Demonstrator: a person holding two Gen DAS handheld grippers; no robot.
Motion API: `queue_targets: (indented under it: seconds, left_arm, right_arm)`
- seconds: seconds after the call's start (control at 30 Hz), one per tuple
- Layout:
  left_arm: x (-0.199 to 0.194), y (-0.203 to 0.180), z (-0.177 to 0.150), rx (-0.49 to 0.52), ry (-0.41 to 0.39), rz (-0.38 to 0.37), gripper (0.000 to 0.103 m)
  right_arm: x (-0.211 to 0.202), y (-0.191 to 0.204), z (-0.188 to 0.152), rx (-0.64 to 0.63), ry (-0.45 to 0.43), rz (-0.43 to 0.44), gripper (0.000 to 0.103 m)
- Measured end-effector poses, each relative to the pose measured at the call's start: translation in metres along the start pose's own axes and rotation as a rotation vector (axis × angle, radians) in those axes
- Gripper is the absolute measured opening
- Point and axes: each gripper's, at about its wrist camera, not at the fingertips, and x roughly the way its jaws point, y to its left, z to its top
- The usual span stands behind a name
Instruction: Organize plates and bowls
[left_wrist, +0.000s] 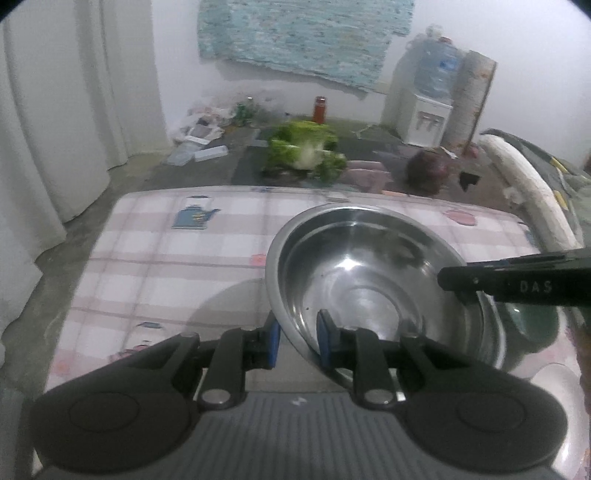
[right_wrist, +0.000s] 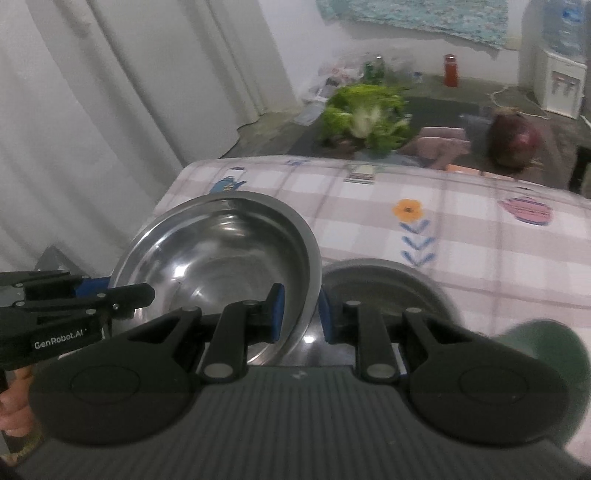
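Two grippers, the left gripper (left_wrist: 297, 341) and the right gripper (right_wrist: 300, 314), clamp opposite rims of a steel bowl (left_wrist: 369, 280), held tilted above the checked tablecloth (left_wrist: 177, 258). Another dish (right_wrist: 380, 291), blurred, perhaps steel, and a green bowl (right_wrist: 546, 339) are not yet sorted.

Both grippers (left_wrist: 298, 339) (right_wrist: 300, 314) clamped (angled down).

left gripper (left_wrist: 298, 339): black, showing blue pads, silver pivot screws
right gripper (right_wrist: 300, 310): black, bearing white "DAS" lettering
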Motion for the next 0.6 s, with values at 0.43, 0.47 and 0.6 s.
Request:
queue_targets:
  seconds: [0.43, 0.47, 0.6]
  left_arm:
    - [0.036, -0.062, -0.009, 0.088, 0.061, -0.050, 0.022]
    - [0.038, -0.064, -0.010, 0.090, 0.068, -0.051, 0.022]
    - [0.048, -0.069, -0.015, 0.107, 0.088, -0.045, 0.024]
  right_arm:
    - [-0.025, -0.065, -0.035, 0.077, 0.008, -0.086, 0.020]
    - [-0.024, -0.068, -0.038, 0.079, 0.011, -0.090, 0.020]
    - [-0.022, -0.077, -0.044, 0.082, 0.010, -0.088, 0.021]
